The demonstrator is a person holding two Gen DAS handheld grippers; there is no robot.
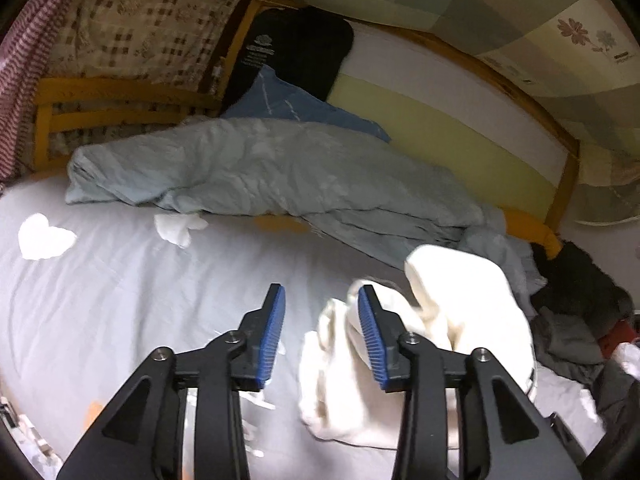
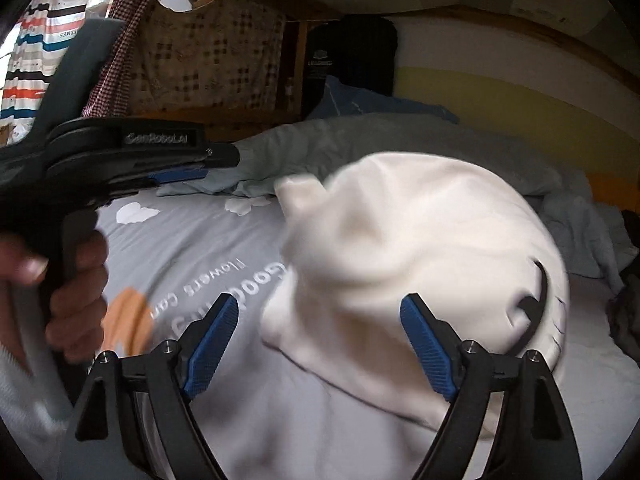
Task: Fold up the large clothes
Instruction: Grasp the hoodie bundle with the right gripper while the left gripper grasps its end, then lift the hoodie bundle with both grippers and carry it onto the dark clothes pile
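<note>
A crumpled white garment (image 1: 460, 300) lies bunched on the grey printed bedsheet (image 1: 120, 300). My left gripper (image 1: 322, 300) is open; only sheet shows between its blue pads, and the garment lies just right of and behind its right finger (image 1: 372, 332). In the right wrist view the white garment (image 2: 420, 248) is blurred and fills the middle, with a black mark on its right side. My right gripper (image 2: 320, 300) stands wide open just in front of it, pads not pressing on the cloth. The left gripper (image 2: 216, 164) shows at left, held by a hand (image 2: 80, 272).
A rumpled grey-blue duvet (image 1: 260, 172) lies across the far side of the bed, with a blue cloth (image 1: 296, 108) and a black item (image 1: 296, 48) behind it. Dark clothes (image 1: 576, 304) pile up at the right. A wooden bed frame (image 1: 120, 96) bounds the bed.
</note>
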